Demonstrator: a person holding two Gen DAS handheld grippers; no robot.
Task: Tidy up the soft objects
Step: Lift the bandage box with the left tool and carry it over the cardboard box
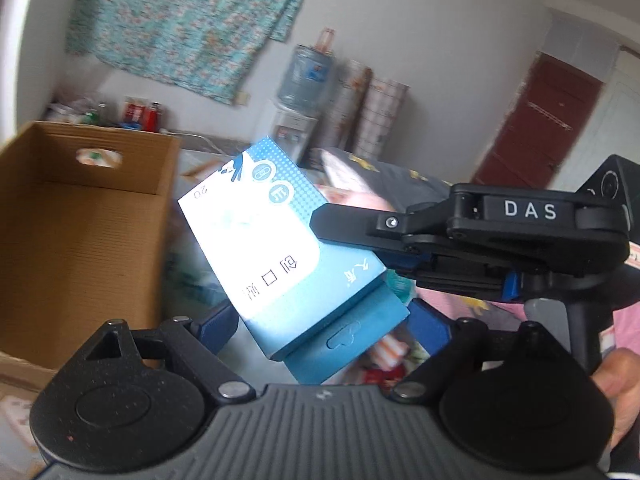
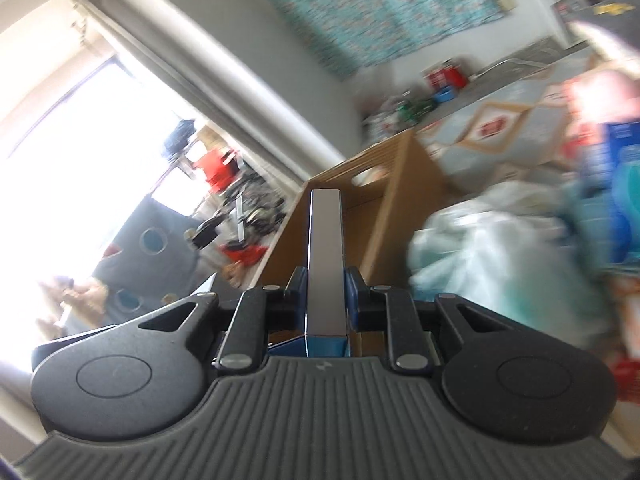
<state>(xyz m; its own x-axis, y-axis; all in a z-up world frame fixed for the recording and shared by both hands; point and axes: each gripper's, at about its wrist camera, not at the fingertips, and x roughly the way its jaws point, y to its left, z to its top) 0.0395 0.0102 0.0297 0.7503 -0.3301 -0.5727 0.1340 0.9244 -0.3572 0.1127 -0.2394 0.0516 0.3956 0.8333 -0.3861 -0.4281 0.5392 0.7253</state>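
right gripper (image 2: 325,300): fingers clamped on box (image 1: 280,248) edge | left gripper (image 1: 320,324): fingers apart, box between them, held aloft | carton (image 1: 80,216): open, left of fingers | bed (image 1: 500,312): pink cover, below | room: white walls, floral cloth (image 1: 188,20), water dispenser (image 1: 304,92), red door (image 1: 536,124)
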